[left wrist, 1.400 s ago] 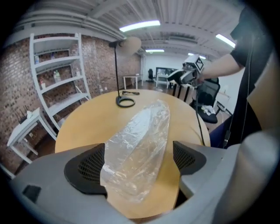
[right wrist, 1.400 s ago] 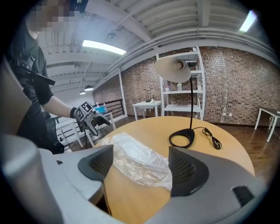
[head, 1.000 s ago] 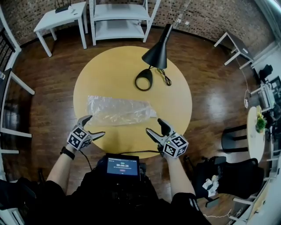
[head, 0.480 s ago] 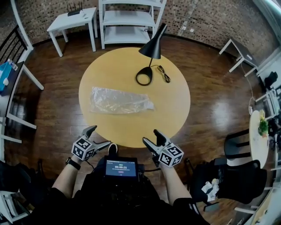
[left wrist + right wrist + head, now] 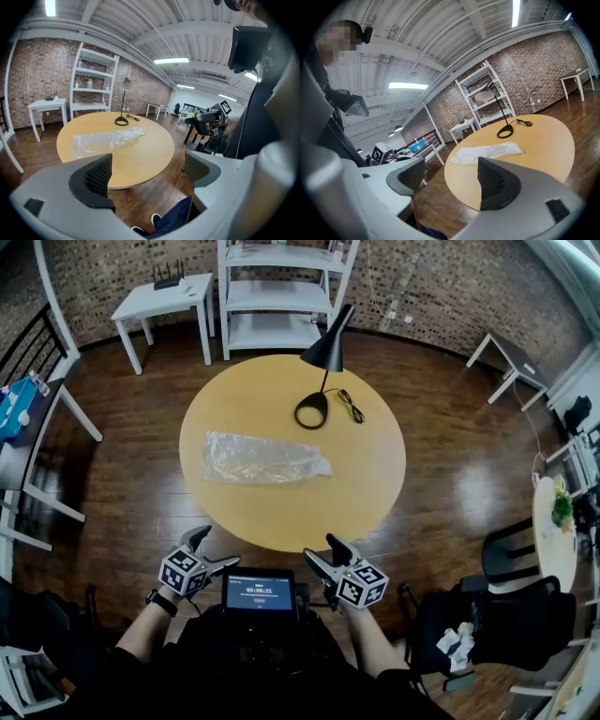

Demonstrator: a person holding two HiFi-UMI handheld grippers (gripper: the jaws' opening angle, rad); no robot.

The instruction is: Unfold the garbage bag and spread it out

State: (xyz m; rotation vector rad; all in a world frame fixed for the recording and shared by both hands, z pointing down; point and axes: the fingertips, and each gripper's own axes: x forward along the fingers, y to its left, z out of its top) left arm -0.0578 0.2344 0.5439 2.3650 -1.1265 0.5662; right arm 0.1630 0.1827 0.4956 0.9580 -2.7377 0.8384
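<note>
A clear, folded garbage bag (image 5: 264, 457) lies flat on the round yellow table (image 5: 370, 484), left of its middle; the bag (image 5: 105, 139) and the bag (image 5: 485, 153) also show in both gripper views. My left gripper (image 5: 214, 549) hangs off the table's near edge, open and empty. My right gripper (image 5: 319, 552) is likewise below the near edge, open with nothing between its fingers. Both are well short of the bag.
A black desk lamp (image 5: 322, 376) with its cord stands on the table's far side. A white shelf unit (image 5: 281, 292) and white side table (image 5: 164, 301) stand behind. A black office chair (image 5: 497, 610) is at the right; a screen (image 5: 259, 592) sits at my chest.
Both grippers have drawn back from over the table's near edge to below it, toward my body. The view has backed away; the bag has not moved.
</note>
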